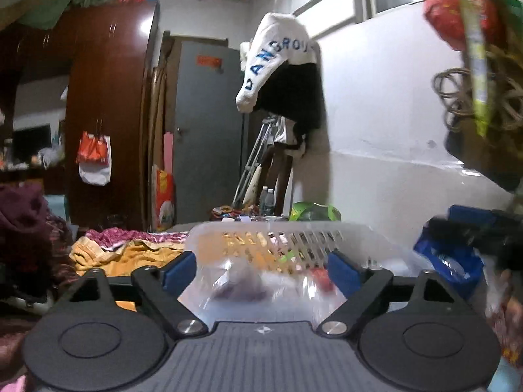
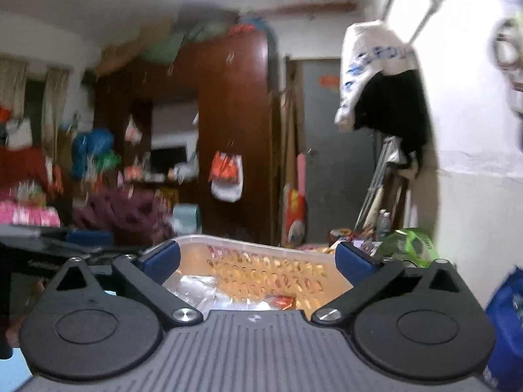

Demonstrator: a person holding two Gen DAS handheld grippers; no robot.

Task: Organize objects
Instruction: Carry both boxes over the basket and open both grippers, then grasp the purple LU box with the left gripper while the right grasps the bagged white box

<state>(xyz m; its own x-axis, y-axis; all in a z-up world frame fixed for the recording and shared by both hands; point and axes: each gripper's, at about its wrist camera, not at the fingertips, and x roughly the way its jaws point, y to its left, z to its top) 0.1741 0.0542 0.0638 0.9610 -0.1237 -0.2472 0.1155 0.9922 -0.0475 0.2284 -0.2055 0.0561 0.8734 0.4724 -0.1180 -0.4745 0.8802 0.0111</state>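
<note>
A translucent white slotted basket (image 1: 278,232) stands just ahead of both grippers, on a bed. In it lies a clear plastic bag (image 1: 242,281) with something dark purple inside, and a small red item (image 1: 322,277). My left gripper (image 1: 261,269) hovers over the basket's near side, its blue pads wide apart and pressing on nothing. In the right wrist view the same basket (image 2: 261,245) holds clear bags (image 2: 196,287) and a red-orange packet (image 2: 281,300). My right gripper (image 2: 256,258) is open above it, nothing between its pads. Each gripper shows blurred at the other view's edge.
A yellow cloth (image 1: 130,254) and dark red bedding (image 1: 23,228) lie left of the basket. A blue bag (image 1: 451,261) and a green bag (image 2: 412,245) sit to its right by the white wall. Beyond stand a brown wardrobe (image 1: 108,114), a grey door (image 1: 209,130) and hanging clothes (image 1: 281,65).
</note>
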